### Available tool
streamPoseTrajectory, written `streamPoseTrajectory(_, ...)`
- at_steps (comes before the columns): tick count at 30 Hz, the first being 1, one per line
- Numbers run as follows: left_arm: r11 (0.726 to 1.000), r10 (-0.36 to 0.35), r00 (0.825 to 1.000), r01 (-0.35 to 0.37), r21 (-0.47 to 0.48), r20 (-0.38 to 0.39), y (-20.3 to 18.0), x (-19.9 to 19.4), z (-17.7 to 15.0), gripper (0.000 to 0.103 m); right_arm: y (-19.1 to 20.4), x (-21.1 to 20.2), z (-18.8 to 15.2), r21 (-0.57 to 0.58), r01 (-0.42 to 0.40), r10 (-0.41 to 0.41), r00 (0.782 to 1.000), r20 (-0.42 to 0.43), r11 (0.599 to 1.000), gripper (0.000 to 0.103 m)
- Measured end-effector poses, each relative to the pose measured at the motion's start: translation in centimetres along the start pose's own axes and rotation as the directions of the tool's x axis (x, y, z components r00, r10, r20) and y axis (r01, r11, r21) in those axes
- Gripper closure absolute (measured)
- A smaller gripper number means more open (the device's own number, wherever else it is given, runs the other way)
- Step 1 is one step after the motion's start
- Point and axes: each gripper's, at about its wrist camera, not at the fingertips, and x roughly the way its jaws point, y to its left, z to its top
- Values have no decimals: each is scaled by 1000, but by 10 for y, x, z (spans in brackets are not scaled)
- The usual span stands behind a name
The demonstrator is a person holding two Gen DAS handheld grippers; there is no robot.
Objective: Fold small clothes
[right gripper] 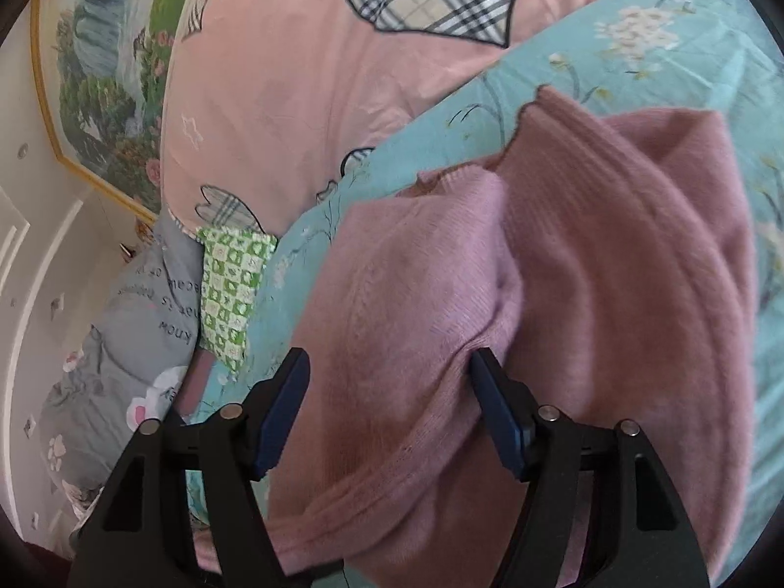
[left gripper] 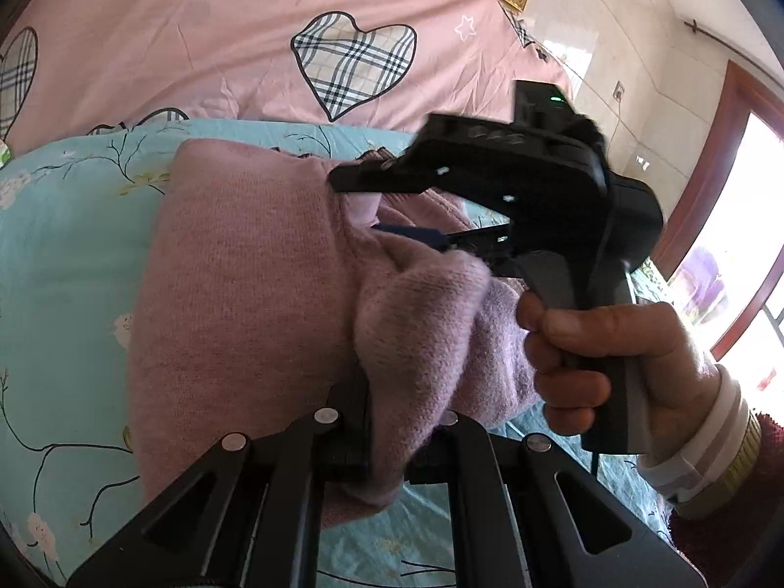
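Pink knit sweater (left gripper: 245, 284) lies centre frame on a turquoise floral bed sheet (left gripper: 63, 255), w/ a pink heart-print quilt (left gripper: 220, 39) behind at top. Left tongs (left gripper: 372, 421), bottom centre, are clamped together on a bunched fold of the knit. Right tongs (right gripper: 387, 411) stand apart w/ fabric draped between the blue pads (right gripper: 281, 421), not pinched. Judging by this, a fold is mid-way; next the right tongs need to close on the edge & carry it across.

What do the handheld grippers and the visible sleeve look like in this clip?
Both grippers, left gripper and right gripper, are matte black plastic with silver rivets. The right has dark blue pads, a green indicator light and a black cable. The sleeve shows white striped cuffs under maroon knit.
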Motion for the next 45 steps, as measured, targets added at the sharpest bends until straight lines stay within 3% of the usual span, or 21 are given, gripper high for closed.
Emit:
streamPoseTrajectory(3, 1000, -3, 1000, 3, -7, 0, 4, -3, 1, 97, 0, -6, -1, 12, 87, -88, 996, 15, 996, 40)
streamPoseTrajectory(6, 1000, -9, 1000, 9, -28, 5, 10, -8, 1, 96, -5, -25, -4, 39, 76, -78, 995, 58, 996, 40)
streamPoseTrajectory(10, 1000, -8, 1000, 8, -28, 15, 9, -11, -1, 96, -11, -31, -8, 67, 70, -73, 996, 50, 995, 39)
streamPoseTrajectory(20, 1000, -16, 999, 17, -20, 37, 12, -21, 2, 97, 3, 12, -4, 39, 18, -18, 1000, -22, 999, 42)
streamPoseTrajectory(22, 1000, -6, 999, 6, 0, 41, 9, -23, 4, 97, 11, 12, -2, 3, 30, -30, 999, -14, 1000, 79)
streamPoseTrajectory(24, 1000, -13, 998, 11, 23, 55, 0, -25, 10, 97, 16, -1, 5, -7, 14, -14, 1000, 27, 1000, 88)
streamPoseTrajectory(28, 996, -53, 995, 46, 83, 85, -33, -25, 33, 96, 29, -54, 24, -61, -23, 33, 987, 159, 998, 89)
streamPoseTrajectory(30, 992, -86, 994, 80, 100, 67, -50, -14, 39, 96, 29, -78, 30, -95, 24, -5, 981, 191, 995, 89)
streamPoseTrajectory(37, 987, -95, 994, 101, 122, -53, -79, 50, 17, 96, -33, -88, 19, -36, 213, -205, 967, 151, 976, 90)
streamPoseTrajectory(41, 988, -75, 992, 87, 126, -102, -79, 64, 6, 89, -56, -84, 13, -8, 224, -221, 966, 136, 974, 89)
streamPoseTrajectory(42, 988, -84, 990, 97, 120, -110, -77, 63, 6, 87, -58, -84, 12, -4, 234, -231, 963, 137, 972, 85)
streamPoseTrajectory(45, 984, -133, 981, 148, 101, -143, -66, 44, 3, 58, -58, -96, 9, 3, 252, -248, 953, 171, 968, 61)
